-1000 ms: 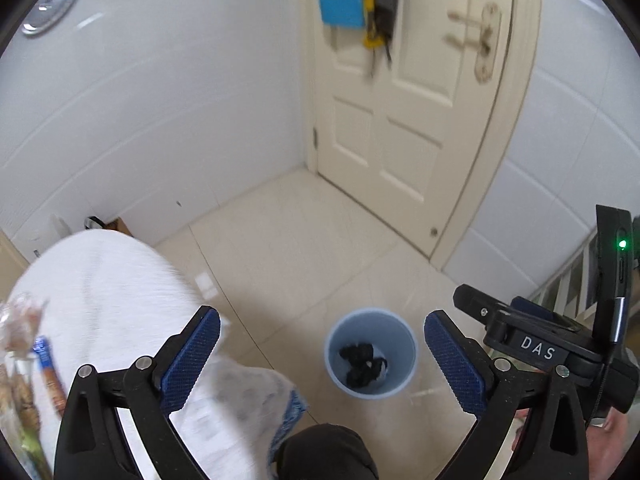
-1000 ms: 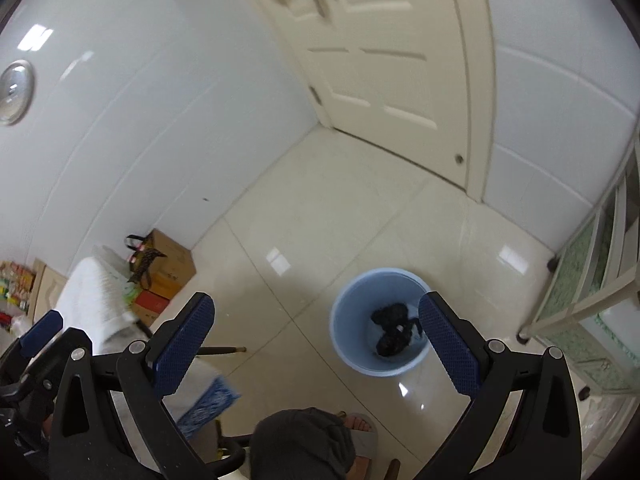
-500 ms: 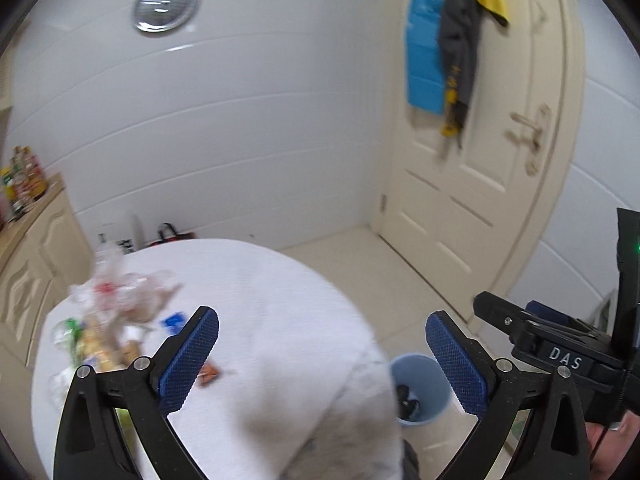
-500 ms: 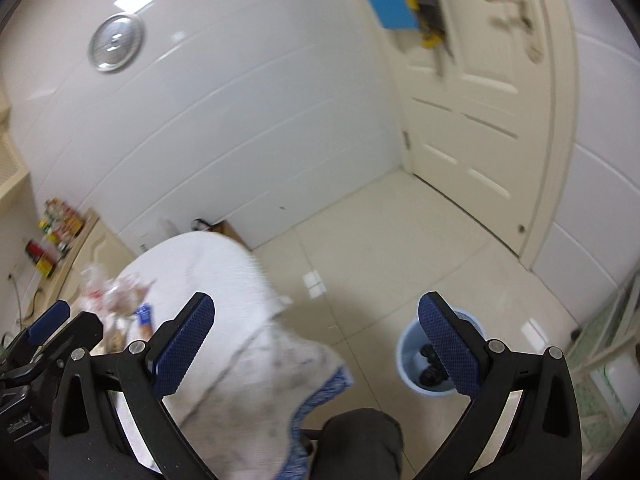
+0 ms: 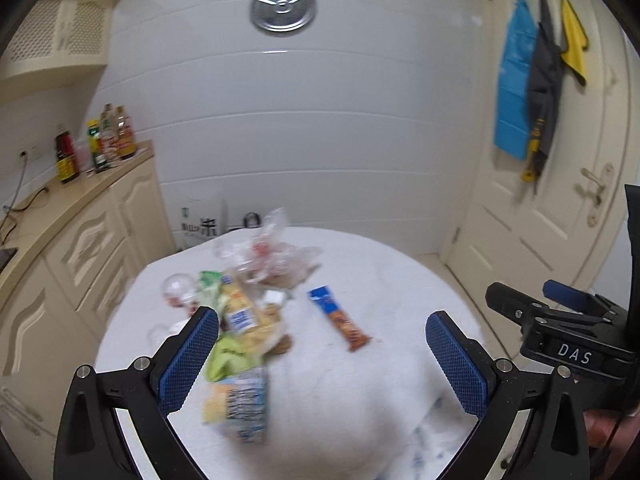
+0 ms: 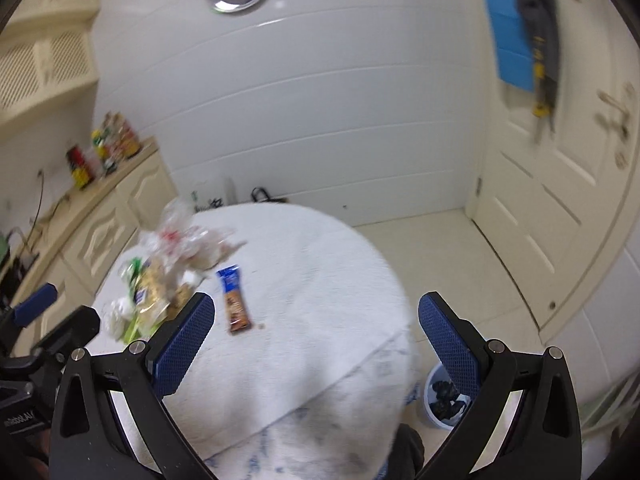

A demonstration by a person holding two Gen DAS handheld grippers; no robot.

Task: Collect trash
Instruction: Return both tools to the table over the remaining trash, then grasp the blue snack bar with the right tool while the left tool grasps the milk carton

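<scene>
A round table under a white cloth (image 5: 360,280) (image 6: 312,280) carries a heap of snack wrappers and clear plastic bags (image 5: 244,304) (image 6: 160,280) on its left side. A blue-and-brown snack bar wrapper (image 5: 338,318) (image 6: 235,300) lies apart, to the right of the heap. My left gripper (image 5: 322,364) hangs open above the table's near part, its left pad over the heap. My right gripper (image 6: 316,346) is open too, nothing between its fingers. The blue trash bin (image 6: 442,400) with dark trash inside stands on the floor right of the table, partly hidden by my right finger.
Cream cabinets (image 5: 92,240) with bottles (image 5: 96,140) on the counter line the left wall. A cream door (image 5: 560,184) with hanging cloths is at the right. Bags (image 5: 200,224) sit on the floor behind the table. Tiled floor (image 6: 460,264) lies between table and door.
Both grippers have swung up and left, from the bin on the floor to the table with the trash heap. Both stayed open and empty.
</scene>
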